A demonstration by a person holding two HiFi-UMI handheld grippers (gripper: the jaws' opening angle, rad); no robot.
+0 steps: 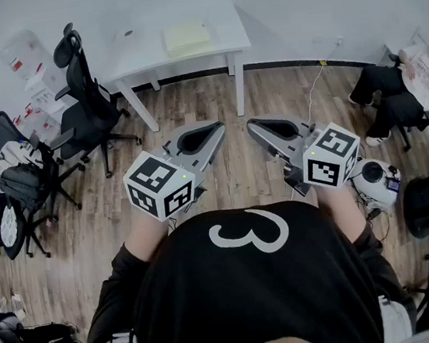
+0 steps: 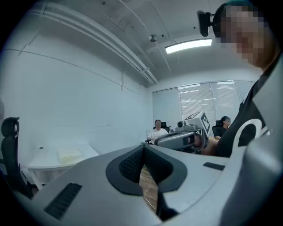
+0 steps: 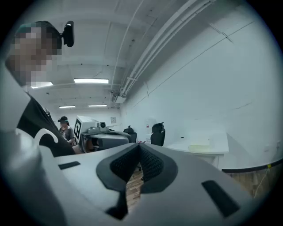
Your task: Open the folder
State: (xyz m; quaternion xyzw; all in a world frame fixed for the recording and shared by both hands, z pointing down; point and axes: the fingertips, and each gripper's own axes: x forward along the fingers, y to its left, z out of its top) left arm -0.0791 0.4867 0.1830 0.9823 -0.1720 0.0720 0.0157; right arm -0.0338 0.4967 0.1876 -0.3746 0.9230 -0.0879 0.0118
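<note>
Well beyond left tongs (image 1: 217, 132), right tongs (image 1: 254, 127), folder (image 1: 187, 37)

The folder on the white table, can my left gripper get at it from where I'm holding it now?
Probably not. The folder lies on the table across a stretch of wood floor, while the left gripper is held shut by your chest. Nothing blocks the way; you'd need to step closer.

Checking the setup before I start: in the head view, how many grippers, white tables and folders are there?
Grippers: 2, the left gripper and the right gripper, both shut
White table: 1
Folder: 1
Total: 4
</note>
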